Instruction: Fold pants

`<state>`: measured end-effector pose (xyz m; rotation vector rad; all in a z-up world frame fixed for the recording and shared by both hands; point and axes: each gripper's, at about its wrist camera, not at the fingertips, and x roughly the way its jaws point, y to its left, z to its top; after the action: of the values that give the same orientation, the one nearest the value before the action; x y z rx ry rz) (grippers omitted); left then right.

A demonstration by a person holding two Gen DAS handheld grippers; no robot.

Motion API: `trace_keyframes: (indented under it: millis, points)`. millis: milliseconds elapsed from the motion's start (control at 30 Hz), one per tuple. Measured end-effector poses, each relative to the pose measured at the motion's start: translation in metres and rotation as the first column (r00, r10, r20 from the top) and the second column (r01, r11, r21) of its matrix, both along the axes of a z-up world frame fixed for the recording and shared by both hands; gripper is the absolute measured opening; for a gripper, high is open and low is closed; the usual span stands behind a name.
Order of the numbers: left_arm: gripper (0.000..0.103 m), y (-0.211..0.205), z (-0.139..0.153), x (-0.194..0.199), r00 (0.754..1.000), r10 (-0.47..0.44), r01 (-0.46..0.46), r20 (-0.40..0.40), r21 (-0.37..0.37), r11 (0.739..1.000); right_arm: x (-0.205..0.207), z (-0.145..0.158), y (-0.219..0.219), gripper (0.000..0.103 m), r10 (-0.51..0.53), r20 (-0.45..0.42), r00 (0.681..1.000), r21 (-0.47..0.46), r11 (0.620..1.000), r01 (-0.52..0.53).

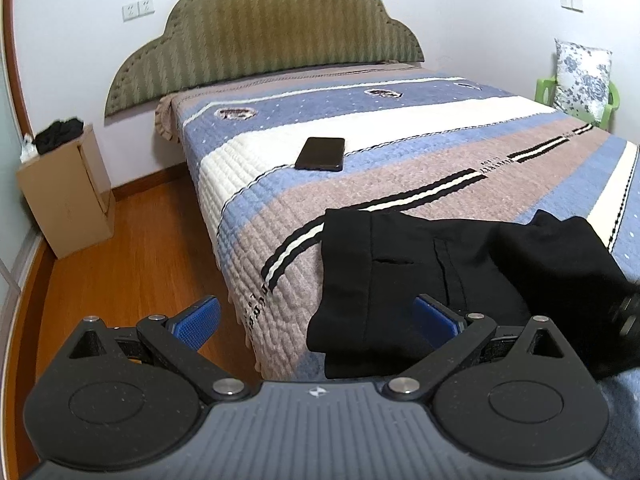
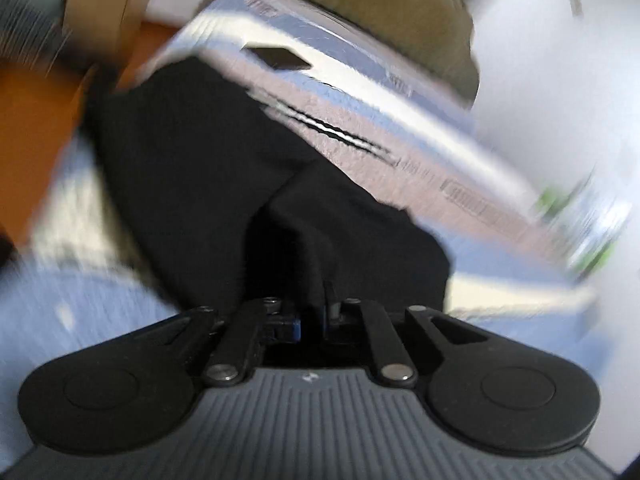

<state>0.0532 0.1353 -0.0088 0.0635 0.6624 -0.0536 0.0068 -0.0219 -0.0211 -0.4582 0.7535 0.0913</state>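
While black pants [image 1: 420,276] lie bunched on the striped bed [image 1: 360,132], left gripper [image 1: 316,316] jaws spread wide at their near edge, right gripper [image 2: 312,316] jaws pinching a fold of pants, phone [image 1: 321,154] beyond.

The pants [image 1: 440,276] lay on the bed [image 1: 280,220], near its foot end. Beyond the pants, toward the headboard [image 1: 264,32], a phone [image 1: 321,154] lay on the bed. Left of the bed, a box [image 1: 68,192] stood on the floor [image 1: 132,260] by the wall. Right of the bed, a pillow [image 1: 582,76] sat on a chair [image 1: 546,90].
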Motion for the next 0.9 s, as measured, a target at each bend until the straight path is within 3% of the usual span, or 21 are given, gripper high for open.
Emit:
trace_keyframes:
  millis: [67,100,200,300,400,500,733,900]
  points:
    - [0.103,0.005,-0.002,0.003,1.000,0.009,-0.009,-0.017,-0.025,1.000,0.012,0.019,-0.031,0.010,-0.048,-0.032,0.998,0.204,0.977,0.053]
    - [0.103,0.009,-0.004,0.004,1.000,0.015,-0.016,-0.026,-0.037,0.999,0.017,0.029,-0.048,0.010,-0.071,-0.049,0.996,0.304,0.949,0.083]
    - [0.103,0.018,-0.006,0.007,0.999,0.035,-0.038,-0.039,-0.066,0.997,0.023,0.044,-0.090,0.010,-0.116,-0.107,0.987,0.539,0.828,0.156]
    - [0.103,0.027,-0.008,0.007,0.997,0.059,-0.062,-0.043,-0.076,0.995,0.031,0.052,-0.120,0.010,-0.144,-0.146,0.979,0.688,0.696,0.205]
    - [0.103,0.037,-0.011,0.008,0.995,0.085,-0.089,-0.050,-0.079,0.993,0.037,0.063,-0.126,0.010,-0.151,-0.132,0.980,0.748,0.634,0.198]
    - [0.103,0.047,-0.013,0.009,0.992,0.111,-0.116,-0.060,-0.084,0.990,0.042,0.076,-0.116,0.010,-0.135,-0.102,0.986,0.773,0.613,0.164]
    - [0.103,0.066,-0.018,0.009,0.985,0.153,-0.160,-0.079,-0.098,0.982,0.065,0.079,-0.062,0.010,-0.054,-0.069,0.996,0.779,0.621,0.088]
    - [0.103,0.070,-0.021,0.010,0.982,0.168,-0.175,-0.079,-0.086,0.981,0.075,0.071,-0.015,0.010,0.019,-0.060,0.998,0.746,0.665,0.033]
